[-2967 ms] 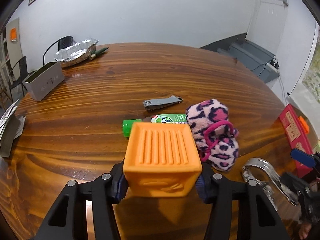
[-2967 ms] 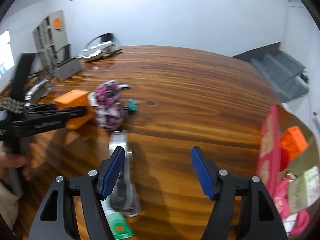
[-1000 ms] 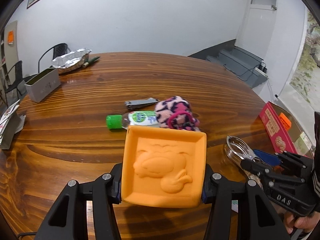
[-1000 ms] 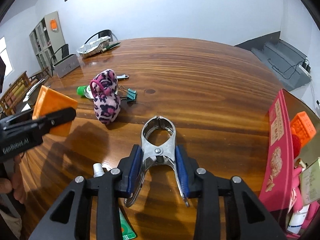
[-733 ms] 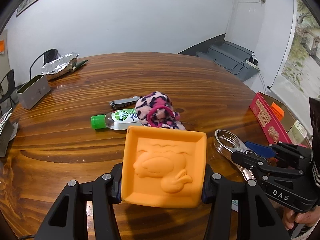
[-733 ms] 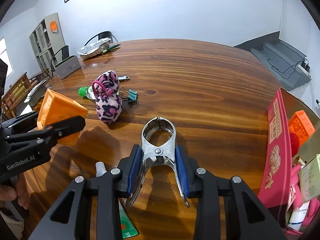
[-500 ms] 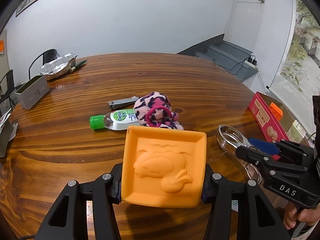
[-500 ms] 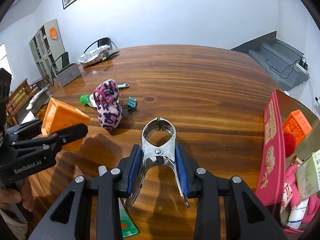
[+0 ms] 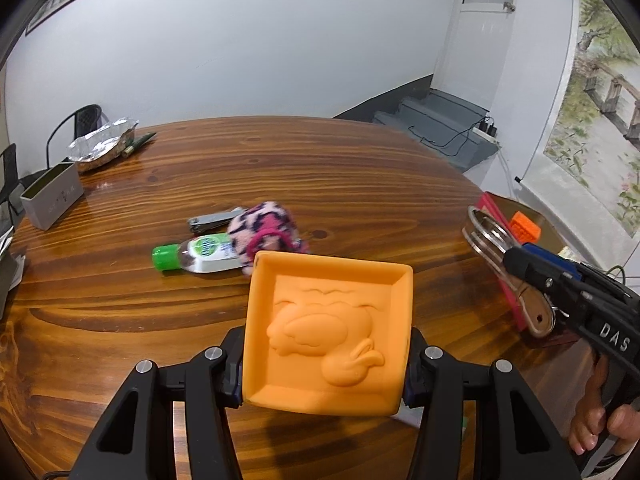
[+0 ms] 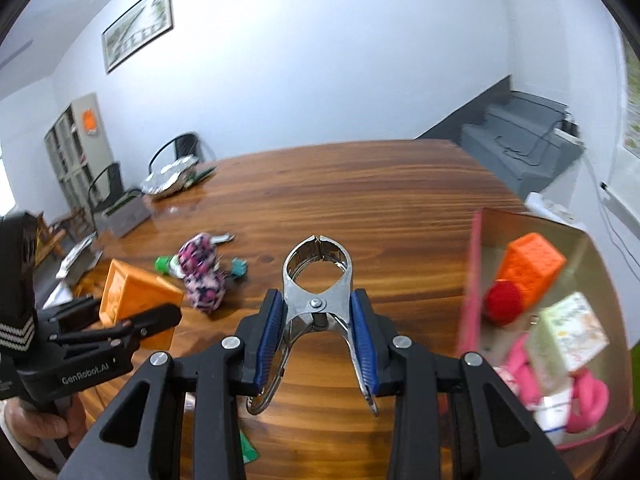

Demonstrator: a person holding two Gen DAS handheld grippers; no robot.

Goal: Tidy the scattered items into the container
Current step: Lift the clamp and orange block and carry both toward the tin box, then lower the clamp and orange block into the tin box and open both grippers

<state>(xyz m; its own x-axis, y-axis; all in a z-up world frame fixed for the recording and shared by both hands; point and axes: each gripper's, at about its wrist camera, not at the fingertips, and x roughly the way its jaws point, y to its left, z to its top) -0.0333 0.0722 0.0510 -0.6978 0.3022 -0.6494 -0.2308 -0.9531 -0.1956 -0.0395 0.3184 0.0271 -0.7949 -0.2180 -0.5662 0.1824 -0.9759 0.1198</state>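
Orange and square, one moulded block is sitting clamped between the two fingers of the left hand-held gripper, held above the wooden worktop; its recessed face with a raised cartoon figure is facing the left wrist camera. Seen from the right wrist view, that hand-held gripper is showing the lettering "GenRobot.AI" on its black body. The right hand-held gripper is closed on one metal spring clamp, its blue pads pressing the clamp's two handles. The clamp's long axis is running straight forward along the fingers, its rounded ring-shaped jaws pointing away from the camera with the tips meeting. In the left wrist view the letters "DAS" are reading white on the right hand-held gripper's body, which is hovering beside the red cardboard box at the worktop's right edge. Inside the box are lying one orange ribbed block, one red ball, one pale printed carton and something pink. On the worktop, one clear bottle with a green cap is lying on its side, cap pointing left, with a green round label whose writing is too blurred to read. One pink leopard-print plush pouch is touching it, one nail clipper is lying just behind, and one teal binder clip is lying near the pouch.
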